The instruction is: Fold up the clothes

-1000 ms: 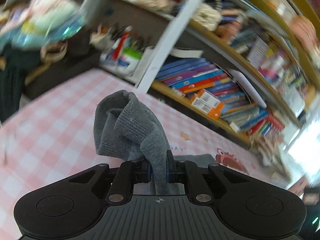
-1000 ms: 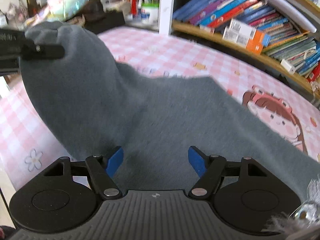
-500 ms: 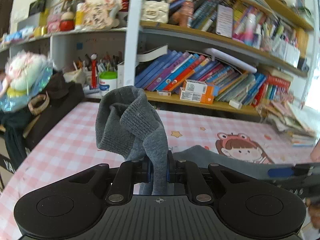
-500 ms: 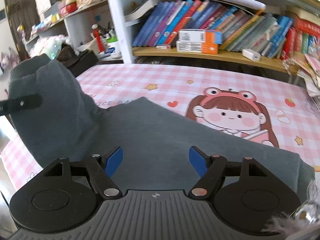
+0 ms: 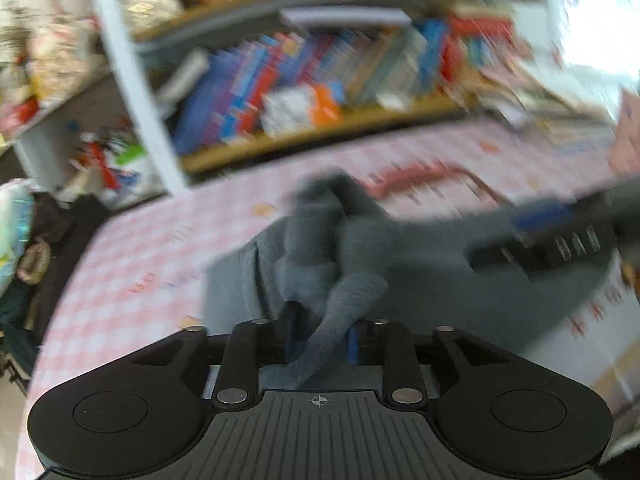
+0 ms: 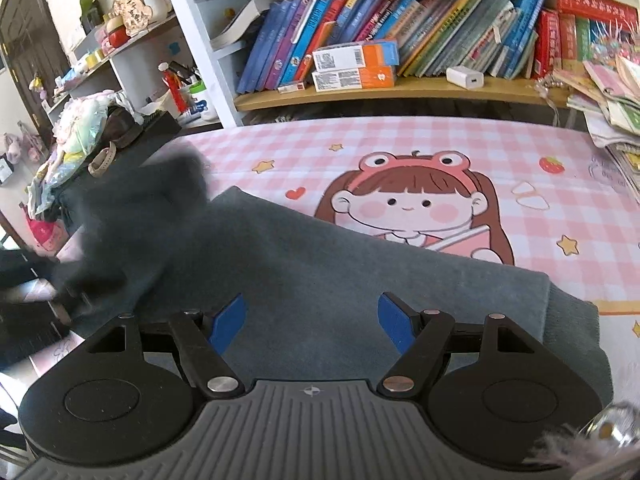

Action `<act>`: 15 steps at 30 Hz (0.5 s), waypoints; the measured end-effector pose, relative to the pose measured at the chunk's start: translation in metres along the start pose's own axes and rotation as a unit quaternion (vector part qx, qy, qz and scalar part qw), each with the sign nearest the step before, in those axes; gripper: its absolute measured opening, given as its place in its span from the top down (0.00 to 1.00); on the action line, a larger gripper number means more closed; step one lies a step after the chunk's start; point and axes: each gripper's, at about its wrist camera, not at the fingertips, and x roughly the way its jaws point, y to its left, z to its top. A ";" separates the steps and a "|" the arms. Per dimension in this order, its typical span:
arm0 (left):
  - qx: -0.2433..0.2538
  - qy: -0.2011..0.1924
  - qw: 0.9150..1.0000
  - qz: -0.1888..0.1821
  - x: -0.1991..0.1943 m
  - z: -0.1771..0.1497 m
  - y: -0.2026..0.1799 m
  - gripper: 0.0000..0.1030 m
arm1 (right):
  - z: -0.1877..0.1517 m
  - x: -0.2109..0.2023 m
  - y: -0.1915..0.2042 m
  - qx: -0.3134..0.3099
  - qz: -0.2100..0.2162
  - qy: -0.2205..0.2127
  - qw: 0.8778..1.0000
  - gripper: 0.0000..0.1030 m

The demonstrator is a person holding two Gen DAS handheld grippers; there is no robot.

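A grey knit garment (image 6: 320, 264) lies spread on the pink checked tablecloth (image 6: 400, 140). Its bunched end (image 5: 332, 232) runs between the fingers of my left gripper (image 5: 320, 332). The jaws stand slightly apart, with a dark gap beside the cloth. This view is badly blurred. In the right wrist view the same bunch (image 6: 140, 220) hangs low at the left, over the garment's edge, with the left gripper (image 6: 24, 292) a dark smear behind it. My right gripper (image 6: 312, 320) is open just above the flat cloth, holding nothing. It shows as a blurred shape (image 5: 552, 236) in the left wrist view.
A bookshelf (image 6: 400, 40) full of books runs along the table's far side. Stacked books and papers (image 6: 608, 100) crowd the right end. Dark bags, a plush toy and pens (image 6: 120, 128) sit at the left end. A cartoon girl print (image 6: 404, 204) shows beyond the garment.
My left gripper swung right and down, bringing the bunched end from high in the air onto the garment, and its jaws parted a little. The right gripper stayed open over the cloth.
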 end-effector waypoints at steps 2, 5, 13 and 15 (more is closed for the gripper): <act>0.014 0.028 0.999 -0.016 0.011 -0.004 -0.018 0.66 | -0.001 0.000 -0.008 0.009 0.003 0.004 1.000 0.30; 0.033 0.054 0.998 -0.017 0.016 -0.009 -0.037 0.56 | -0.001 0.001 -0.018 0.030 0.010 0.011 0.999 0.30; -0.017 0.013 0.995 -0.102 -0.017 -0.011 -0.031 0.32 | 0.002 0.008 -0.031 0.101 0.078 0.035 0.991 0.30; -0.072 -0.014 0.993 -0.095 -0.029 -0.012 -0.008 0.32 | 0.004 0.010 -0.030 0.122 0.104 0.040 0.986 0.30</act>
